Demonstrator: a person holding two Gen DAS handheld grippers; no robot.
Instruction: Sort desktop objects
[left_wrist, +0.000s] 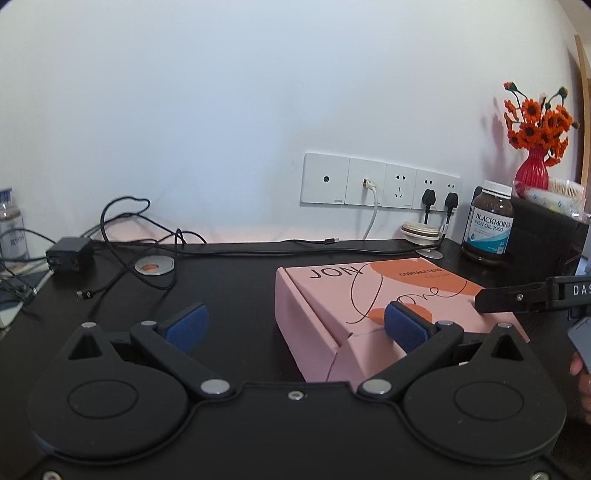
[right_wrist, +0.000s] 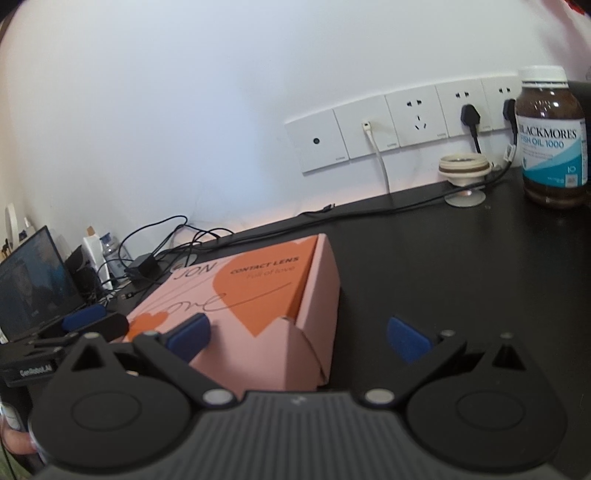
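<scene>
White wall (left_wrist: 221, 110) filled the background, with a row of outlet plates (left_wrist: 382, 181) just above a black surface (left_wrist: 229, 280). Biggest thing sitting on it was the pink contact lens box (left_wrist: 332, 295), lid closed, lying flat toward the right side in the left wrist view. Both grippers were parked at its near end. The left gripper (left_wrist: 295, 326) had its jaws spread wide, right finger over the box's near corner, left finger over bare surface. The right gripper (right_wrist: 299, 336) was wide open too, its left finger over the box top and the other off to the side. Behind the box stood a brown fish oil bottle (right_wrist: 550, 140), upright near the wall. Some black cables (left_wrist: 125, 236) were tangled at the back left, ending in a small adapter (left_wrist: 66, 254).
</scene>
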